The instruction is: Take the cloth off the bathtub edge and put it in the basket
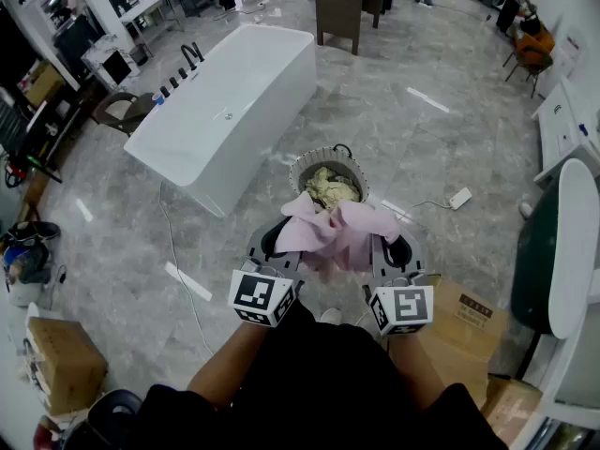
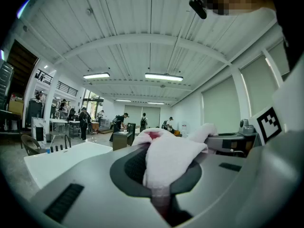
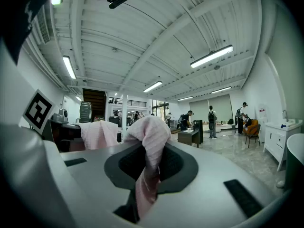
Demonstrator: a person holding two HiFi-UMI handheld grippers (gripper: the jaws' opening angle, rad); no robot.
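Note:
A pink cloth hangs stretched between my two grippers, just on my side of the round grey basket, part of it over the near rim. The basket holds a crumpled beige cloth. My left gripper is shut on the cloth's left end. My right gripper is shut on the right end. The white bathtub stands at the upper left, with no cloth on its rim that I can see.
A black faucet stands behind the tub. A cable and a white power strip lie on the marble floor right of the basket. Cardboard boxes sit at my right, another box at my left. A dark table stands far back.

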